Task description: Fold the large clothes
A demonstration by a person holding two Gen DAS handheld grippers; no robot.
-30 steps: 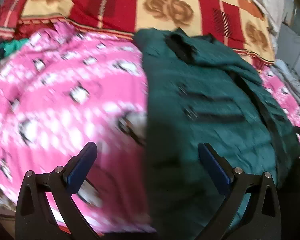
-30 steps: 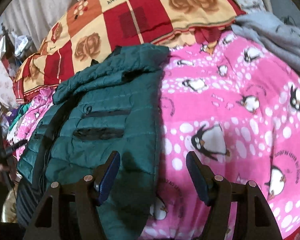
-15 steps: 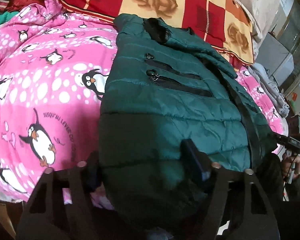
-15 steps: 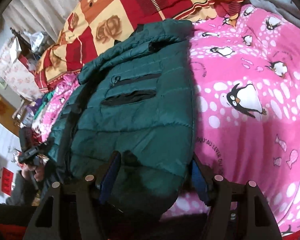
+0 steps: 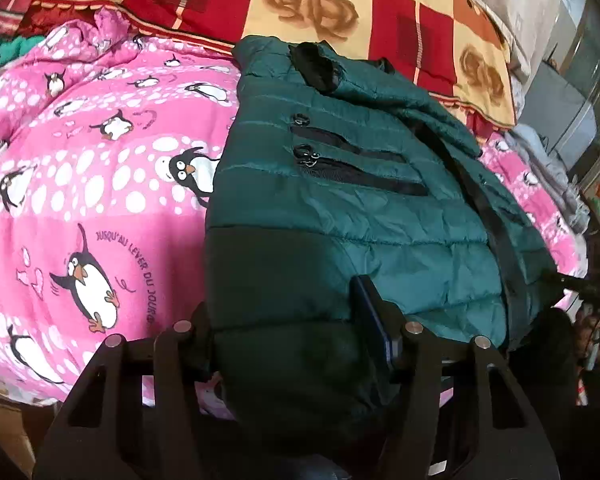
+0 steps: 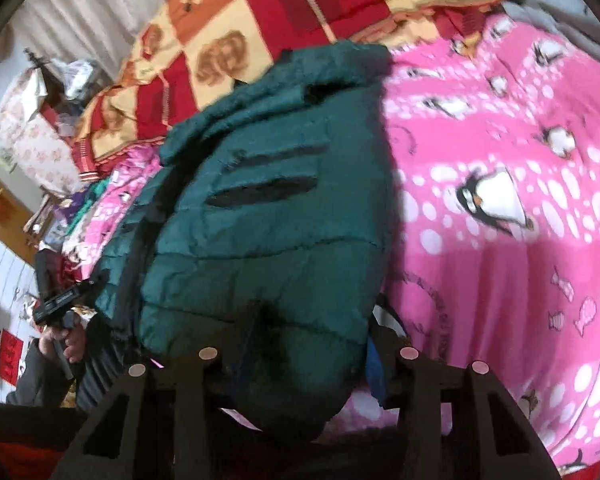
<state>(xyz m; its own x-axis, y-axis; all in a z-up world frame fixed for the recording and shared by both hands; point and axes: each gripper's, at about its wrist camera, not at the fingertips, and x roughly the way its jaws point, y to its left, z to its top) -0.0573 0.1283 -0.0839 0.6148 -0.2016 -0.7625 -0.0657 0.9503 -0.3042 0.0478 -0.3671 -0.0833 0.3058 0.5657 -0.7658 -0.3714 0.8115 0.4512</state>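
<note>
I am holding the dark green quilted jacket [image 5: 340, 216] by its near hem with both tools. My left gripper [image 5: 288, 332] is clamping a thick roll of that hem: the padded fabric is bulging up between the two fingers and spilling down over them toward 6 o'clock, so the jaws are pressing in on cloth from both sides. My right gripper [image 6: 308, 356] is doing the same at its corner of the hem, with the green fabric [image 6: 268, 216] filling the gap between the fingers and hiding most of the blue pads.

The jacket is lying flat on the pink penguin blanket [image 5: 92, 184], its collar pointing toward 12 o'clock and its two black zip pockets [image 5: 352, 160] showing on the upper face. In the left wrist view the blanket is spreading out toward 9 o'clock; in the right wrist view it [image 6: 500, 184] is spreading toward 3 o'clock. A red and yellow rose-patterned quilt [image 5: 320, 4] is lying beyond the collar at 12 o'clock. The right wrist view is blurring slightly.
</note>
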